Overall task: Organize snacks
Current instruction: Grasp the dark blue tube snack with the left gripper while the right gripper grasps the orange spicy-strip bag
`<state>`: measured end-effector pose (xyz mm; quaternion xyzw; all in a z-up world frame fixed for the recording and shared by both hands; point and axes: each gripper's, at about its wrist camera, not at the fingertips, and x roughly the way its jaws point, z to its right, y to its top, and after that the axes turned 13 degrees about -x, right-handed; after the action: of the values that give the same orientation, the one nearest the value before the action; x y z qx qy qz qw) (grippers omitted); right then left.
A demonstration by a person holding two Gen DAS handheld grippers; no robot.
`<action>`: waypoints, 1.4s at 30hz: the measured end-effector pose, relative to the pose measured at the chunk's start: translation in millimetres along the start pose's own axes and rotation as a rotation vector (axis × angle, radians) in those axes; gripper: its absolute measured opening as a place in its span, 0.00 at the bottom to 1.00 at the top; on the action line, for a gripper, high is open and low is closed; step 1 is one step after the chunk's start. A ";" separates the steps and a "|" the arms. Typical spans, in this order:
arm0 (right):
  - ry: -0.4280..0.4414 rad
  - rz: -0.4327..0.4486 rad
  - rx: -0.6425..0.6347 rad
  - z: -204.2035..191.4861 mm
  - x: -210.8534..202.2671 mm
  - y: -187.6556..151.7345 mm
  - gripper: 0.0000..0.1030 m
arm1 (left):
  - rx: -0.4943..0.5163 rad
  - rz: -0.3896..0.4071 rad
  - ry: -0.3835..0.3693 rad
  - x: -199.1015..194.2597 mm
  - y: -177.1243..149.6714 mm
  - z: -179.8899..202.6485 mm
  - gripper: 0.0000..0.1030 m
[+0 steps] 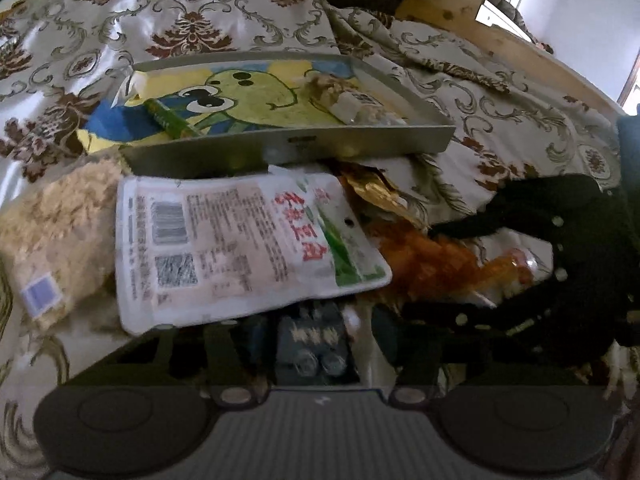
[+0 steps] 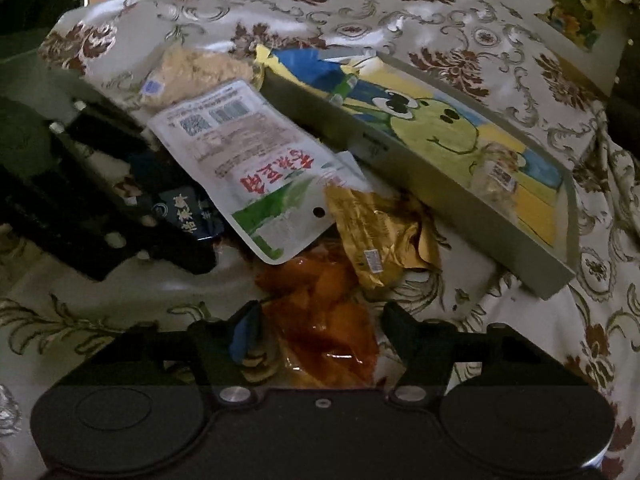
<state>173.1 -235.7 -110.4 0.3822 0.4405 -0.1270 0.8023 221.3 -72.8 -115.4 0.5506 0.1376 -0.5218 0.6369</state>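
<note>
**Snacks on patterned cloth, both claws lowered over the pile**

Left wrist view. Snacks are found heaped on a patterned cloth (image 1: 200, 20), just in front of a shallow grey tray (image 1: 300, 144) lined with a frog drawing. A white packet (image 1: 240, 248) with red lettering lies face down on top of the heap, barcode upward. A pale crumbly pack (image 1: 60, 232) is noted touching its left edge. A gold packet (image 1: 372, 192) and an orange packet (image 1: 440, 264) are seen to its right, partly under it. Two items are recorded inside the tray: a green stick packet (image 1: 168, 118) at the left and a clear pack (image 1: 352, 100) of pale pieces at the right. The left claw (image 1: 320, 344) is spread, with a dark blue packet (image 1: 312, 340) lying between its fingers; a gap is visible on either side, so no pinch is recorded. The white packet's near edge overlaps the fingertips.

Right wrist view. The right claw (image 2: 320, 332) is set astride the orange packet, which nearly fills the space between the fingers. Whether the pads press on it cannot be told. The gold packet is observed just beyond, touching the orange one, near the tray wall. The left claw is seen at the left edge, beside the white packet, over the dark blue packet.
</note>
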 end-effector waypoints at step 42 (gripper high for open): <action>-0.017 -0.094 0.017 -5.8 -18.7 -5.9 0.57 | 0.032 -0.080 0.126 -7.4 -21.7 33.3 0.33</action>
<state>155.5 -238.1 -100.1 0.3670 0.4498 -0.1715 0.7960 187.2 -93.9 -110.1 0.5865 0.1911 -0.5132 0.5968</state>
